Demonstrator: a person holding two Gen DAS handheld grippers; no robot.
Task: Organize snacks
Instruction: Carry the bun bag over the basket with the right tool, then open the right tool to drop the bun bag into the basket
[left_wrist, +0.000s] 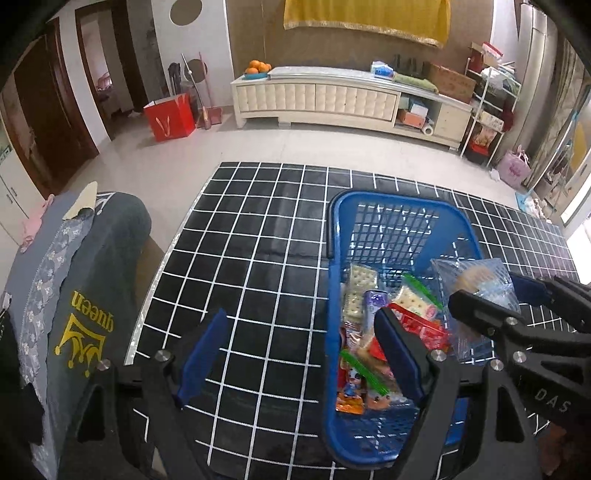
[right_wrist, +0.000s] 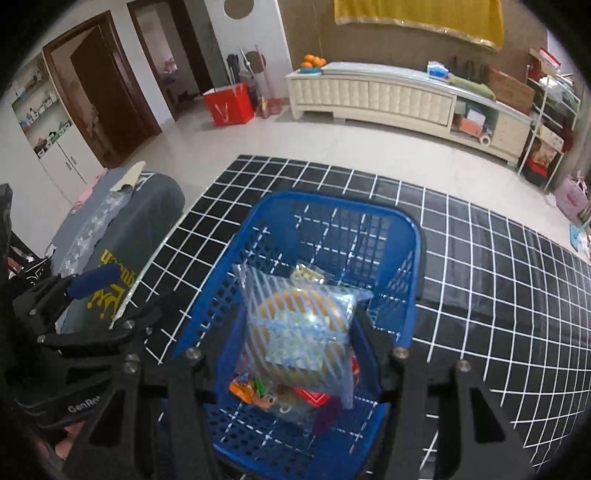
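A blue plastic basket (left_wrist: 402, 206) stands on the black grid-patterned table (left_wrist: 258, 229). Several snack packets (left_wrist: 373, 332) lie in it: crackers, red wrappers, small cartoon packs. My left gripper (left_wrist: 301, 354) is open with nothing between its blue pads, and its right finger hangs over the basket's left side. My right gripper (right_wrist: 299, 350) is shut on a clear blue-striped bag (right_wrist: 299, 317) holding a round pastry, just above the packets (right_wrist: 258, 391) in the basket (right_wrist: 332, 206). The left wrist view shows that bag (left_wrist: 476, 280) above the basket's right side.
A chair draped with grey clothes (left_wrist: 92, 280), one printed "queen", stands against the table's left edge. Beyond the table are pale floor, a red bag (left_wrist: 170, 116), a long cream cabinet (left_wrist: 332, 98) and a shelf rack (left_wrist: 487, 110).
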